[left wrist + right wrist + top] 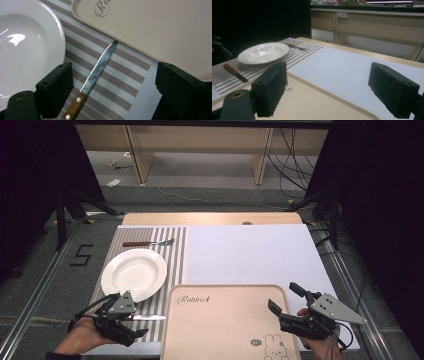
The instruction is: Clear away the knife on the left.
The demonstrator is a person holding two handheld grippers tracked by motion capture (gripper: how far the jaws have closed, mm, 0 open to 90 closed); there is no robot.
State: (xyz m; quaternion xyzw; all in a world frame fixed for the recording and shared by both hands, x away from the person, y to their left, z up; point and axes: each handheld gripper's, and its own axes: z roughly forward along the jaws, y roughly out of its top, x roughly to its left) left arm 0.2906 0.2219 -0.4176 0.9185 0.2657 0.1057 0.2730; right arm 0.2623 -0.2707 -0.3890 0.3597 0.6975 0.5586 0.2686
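- Wood-handled knife [93, 75] lies flat on the striped placemat [170, 265], between the white plate [133, 273] and the beige tray [225, 325], blade tip at the tray's edge.
- Left tool [131, 319] hovers right over the handle end, jaws spread wide, gripping nothing.
- Right tool [286, 298] hangs above the tray's right side, jaws apart too, empty.
- Looks light and stiff, that knife; the polished blade is likely slippery and thin, so the riveted handle is the place to pinch.
- A fork [150, 242] sits beyond the plate, untouched.
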